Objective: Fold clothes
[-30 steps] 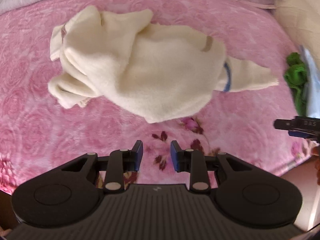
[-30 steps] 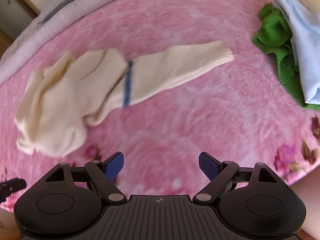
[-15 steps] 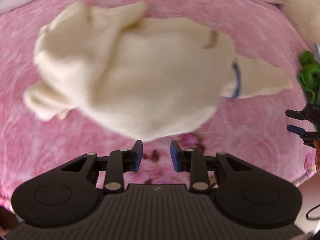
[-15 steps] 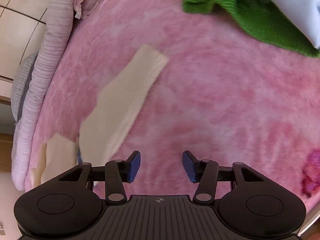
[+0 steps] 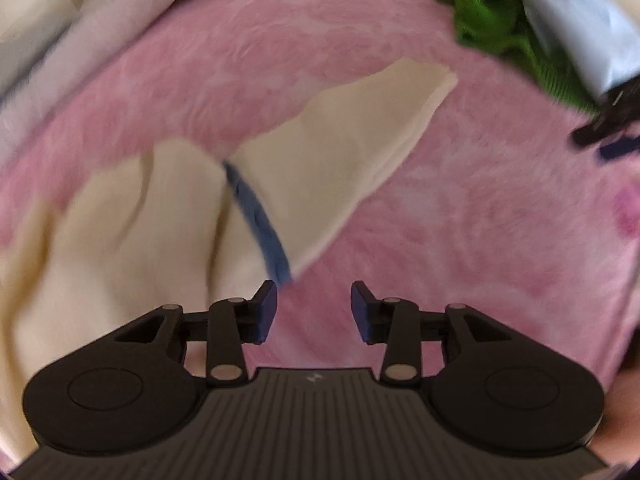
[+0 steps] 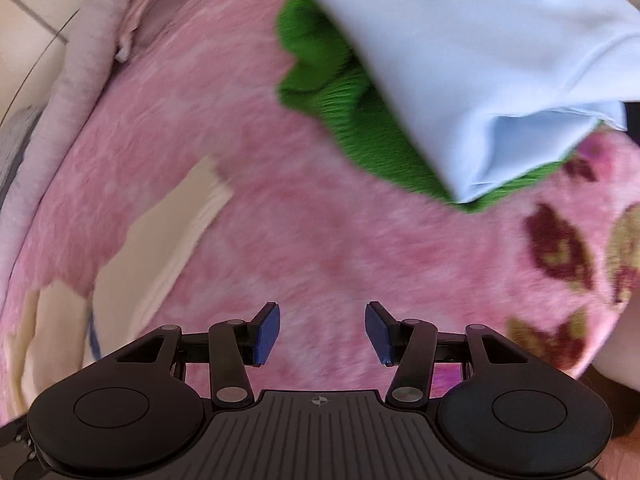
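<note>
Swung across and down toward the sleeve end of the sweater (image 5: 132,220) since a second ago: body no longer centred in the left view, now filling its lower left, with the sleeve (image 5: 352,148) running up and right from the blue stripe (image 5: 258,220). Left gripper (image 5: 314,306) jaws just been opening, now moderately apart, nothing between them; only pink blanket (image 5: 460,240) in the gap, stripe end just beside the left fingertip. Right gripper (image 6: 322,330) narrowed from a wide spread to a middling gap within the same second, likewise empty, over bare blanket.

Sweater lying crumpled on the blanket, sleeve stretched out flat toward the green knit (image 5: 492,24) and light blue cloth (image 5: 580,28) (both apart from it, not part of this step as far as can be judged).

Likely step: take the sleeve and lay it across the body.

- With the left gripper, pinch near the stripe, where sleeve meets body, to anchor the fold line.
- With the right gripper, reach left to the cuff (image 6: 208,192); currently well apart from it.
- Close fully on fabric only, not blanket pile.
- Lift low, carry over, release flat.
</note>
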`<control>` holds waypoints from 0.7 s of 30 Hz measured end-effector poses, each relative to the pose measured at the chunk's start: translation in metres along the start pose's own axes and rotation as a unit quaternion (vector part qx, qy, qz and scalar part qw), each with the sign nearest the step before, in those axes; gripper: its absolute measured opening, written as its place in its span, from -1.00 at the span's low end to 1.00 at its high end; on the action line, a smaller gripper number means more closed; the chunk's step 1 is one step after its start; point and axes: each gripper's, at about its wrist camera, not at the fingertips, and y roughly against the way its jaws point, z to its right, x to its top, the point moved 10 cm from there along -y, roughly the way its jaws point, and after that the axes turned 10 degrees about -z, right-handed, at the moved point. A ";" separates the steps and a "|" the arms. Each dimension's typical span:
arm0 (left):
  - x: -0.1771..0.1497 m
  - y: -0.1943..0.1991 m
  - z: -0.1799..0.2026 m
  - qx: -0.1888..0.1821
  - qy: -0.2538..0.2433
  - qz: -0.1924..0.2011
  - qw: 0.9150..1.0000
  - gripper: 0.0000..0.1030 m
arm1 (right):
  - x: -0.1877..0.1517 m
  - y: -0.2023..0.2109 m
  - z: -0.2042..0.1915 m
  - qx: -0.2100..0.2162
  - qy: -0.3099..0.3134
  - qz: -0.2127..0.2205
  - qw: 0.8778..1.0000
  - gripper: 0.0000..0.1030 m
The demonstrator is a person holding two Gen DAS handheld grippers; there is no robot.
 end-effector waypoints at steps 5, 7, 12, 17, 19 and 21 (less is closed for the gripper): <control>0.010 -0.027 0.011 0.083 -0.126 0.015 0.988 -0.19 | 0.005 0.004 0.030 -0.014 -0.029 0.005 0.999 0.00; 0.008 -0.036 0.018 0.108 -0.174 0.027 0.979 -0.19 | 0.007 0.004 0.035 -0.016 -0.039 0.005 0.999 0.00; 0.008 -0.030 0.006 0.079 -0.149 0.053 0.984 -0.88 | 0.015 0.004 0.030 -0.004 -0.055 0.009 0.998 0.00; -0.002 0.057 -0.081 0.050 0.038 0.111 0.992 -0.89 | 0.018 0.002 0.002 0.011 -0.034 0.003 0.999 0.00; -0.030 0.100 -0.135 0.056 0.128 0.124 0.982 -0.89 | 0.017 -0.001 -0.017 0.019 -0.019 -0.006 1.000 0.00; -0.073 0.144 -0.197 0.073 0.227 0.124 0.963 -0.89 | 0.014 -0.004 -0.039 0.030 -0.001 -0.016 0.999 0.00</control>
